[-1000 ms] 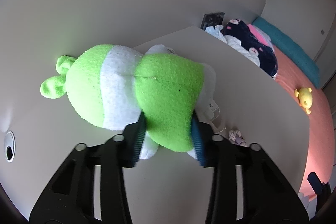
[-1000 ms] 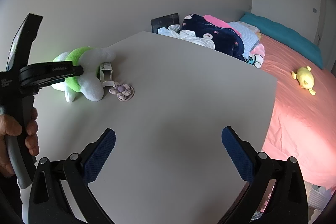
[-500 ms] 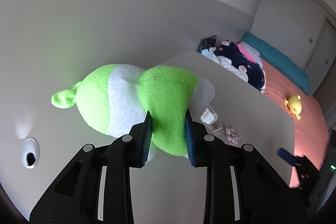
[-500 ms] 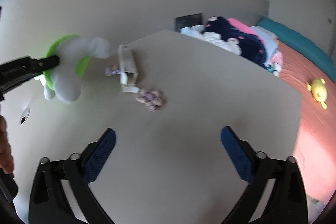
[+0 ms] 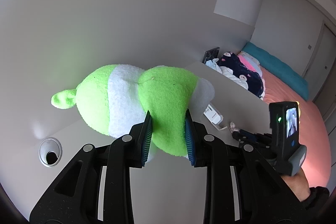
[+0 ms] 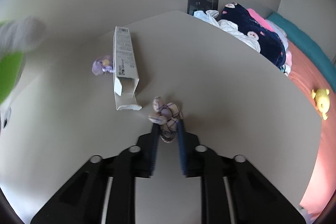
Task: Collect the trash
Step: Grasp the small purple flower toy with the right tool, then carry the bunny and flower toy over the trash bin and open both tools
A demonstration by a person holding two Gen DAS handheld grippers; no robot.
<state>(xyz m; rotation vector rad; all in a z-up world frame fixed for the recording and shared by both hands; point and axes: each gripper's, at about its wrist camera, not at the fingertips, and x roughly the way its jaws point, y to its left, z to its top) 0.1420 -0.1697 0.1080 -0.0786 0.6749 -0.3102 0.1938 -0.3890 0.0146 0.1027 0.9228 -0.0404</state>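
Observation:
My left gripper [image 5: 167, 117] is shut on a green and white plush toy [image 5: 117, 98] and holds it in the air above the grey table [image 6: 220, 81]. My right gripper [image 6: 167, 125] points down at the table. Its jaws are closing, and a purple checked fabric flower [image 6: 166, 112] is pinched between the pads. An open white carton [image 6: 124, 62] lies just left of that flower, with a second purple flower [image 6: 103, 64] beside it. The plush toy [image 6: 8, 72] shows as a blur at the left edge of the right wrist view.
A pile of clothes [image 6: 247, 35] and a black frame [image 6: 202, 4] sit at the table's far end. A bed with a coral sheet [image 6: 310, 129] and a yellow toy [image 6: 320, 100] lies to the right. A cable hole [image 5: 50, 151] is in the table near the wall.
My right gripper moved forward to the purple flower and its wide jaws came together on it. The left gripper lifted the plush toy higher, baring the carton and second flower.

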